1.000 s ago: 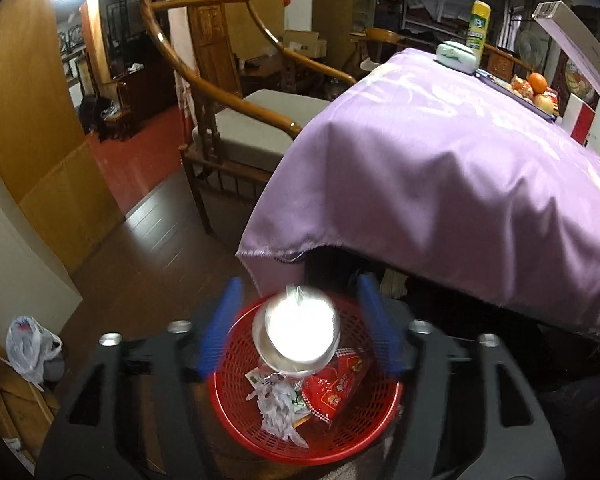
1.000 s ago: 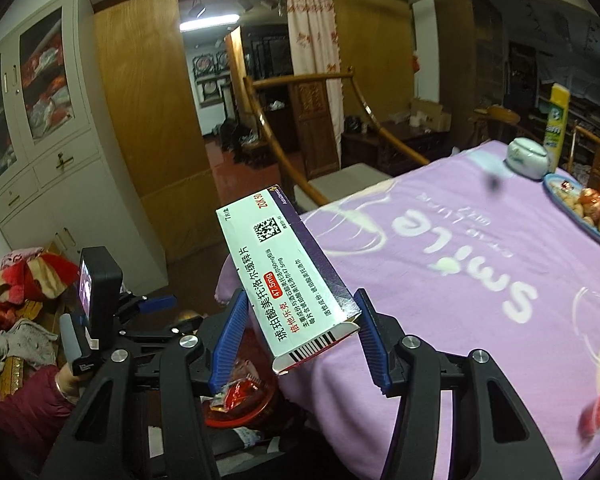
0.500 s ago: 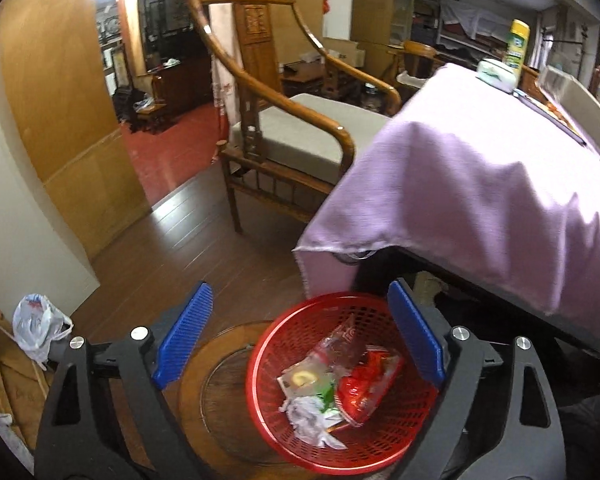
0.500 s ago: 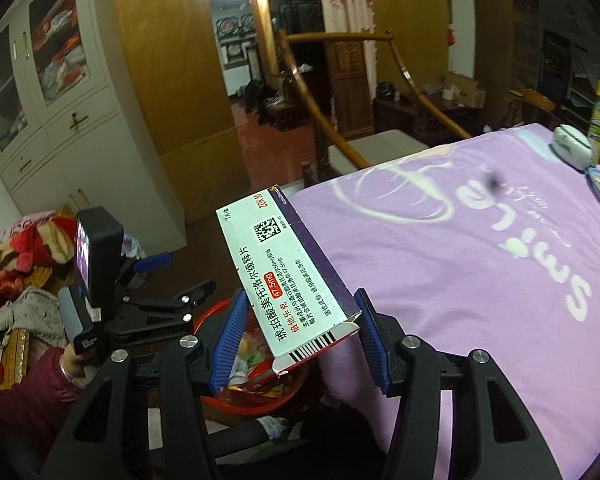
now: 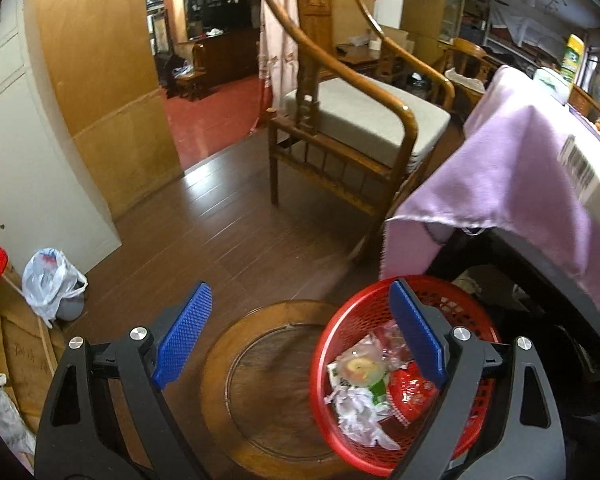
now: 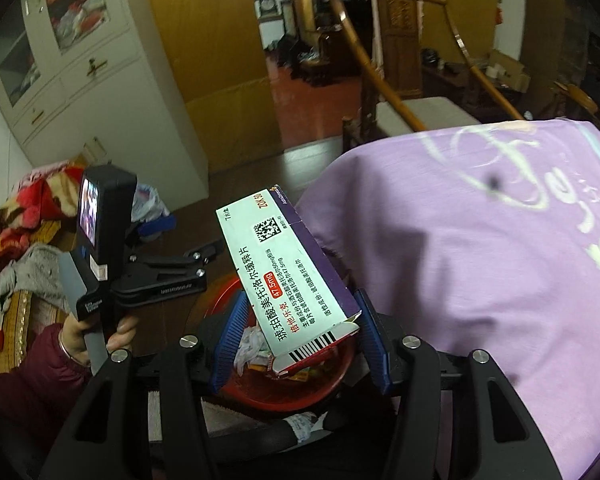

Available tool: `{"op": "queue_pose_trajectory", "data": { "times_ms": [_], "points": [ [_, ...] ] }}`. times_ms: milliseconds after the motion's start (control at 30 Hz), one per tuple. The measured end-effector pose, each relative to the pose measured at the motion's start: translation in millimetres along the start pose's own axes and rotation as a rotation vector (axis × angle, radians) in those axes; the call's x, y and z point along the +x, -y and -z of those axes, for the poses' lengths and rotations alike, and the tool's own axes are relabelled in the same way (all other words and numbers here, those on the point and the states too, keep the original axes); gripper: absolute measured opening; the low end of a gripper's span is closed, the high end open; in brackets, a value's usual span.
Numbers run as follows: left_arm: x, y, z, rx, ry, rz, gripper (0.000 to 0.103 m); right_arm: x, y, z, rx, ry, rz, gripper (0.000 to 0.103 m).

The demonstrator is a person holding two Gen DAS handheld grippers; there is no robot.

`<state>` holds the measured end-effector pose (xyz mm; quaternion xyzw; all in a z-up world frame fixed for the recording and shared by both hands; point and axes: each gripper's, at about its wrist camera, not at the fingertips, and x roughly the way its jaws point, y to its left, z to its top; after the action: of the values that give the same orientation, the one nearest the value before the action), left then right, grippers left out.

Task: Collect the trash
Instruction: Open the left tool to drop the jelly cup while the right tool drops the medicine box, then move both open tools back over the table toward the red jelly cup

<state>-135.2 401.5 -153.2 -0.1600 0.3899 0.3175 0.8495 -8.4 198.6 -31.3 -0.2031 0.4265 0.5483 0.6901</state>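
Right gripper (image 6: 298, 344) stands clamped across the light, crushable box (image 6: 288, 280) near its torn end above the basket (image 5: 380, 460); left gripper (image 5: 300, 340) stands apart, empty.

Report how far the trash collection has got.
Done: wrappers and crumpled paper lie in the red basket; the left tool is open and empty. In hand: the right tool grips a medicine box above the basket. Left: dropping it in.
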Motion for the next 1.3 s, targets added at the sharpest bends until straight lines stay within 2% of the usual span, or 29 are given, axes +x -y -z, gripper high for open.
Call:
{"op": "queue_pose_trajectory", "data": {
  "times_ms": [533,600,633,700,1300],
  "points": [
    [8.3,-24.4,3.9,-0.055,-0.025,-0.019,0.087,50.9,-22.5,-5.0,-0.056,-0.097,-0.033,0.054],
    [9.0,-25.0,3.3,-0.059,-0.027,-0.018,0.087,56.2,-23.2,-4.9,-0.053,-0.11,-0.033,0.056],
    [8.8,-25.3,3.0,-0.061,-0.027,-0.016,0.087,58.9,-22.7,-4.6,-0.047,-0.118,-0.035,0.063],
    [8.7,-24.5,1.6,-0.062,-0.024,-0.016,0.089,61.7,-21.3,-4.8,-0.022,-0.13,-0.042,0.065],
    [-9.8,-6.9,-8.2,-0.027,0.03,0.002,0.09,25.2,-4.7,6.6,0.035,-0.056,-0.01,0.065]
  ]
}}
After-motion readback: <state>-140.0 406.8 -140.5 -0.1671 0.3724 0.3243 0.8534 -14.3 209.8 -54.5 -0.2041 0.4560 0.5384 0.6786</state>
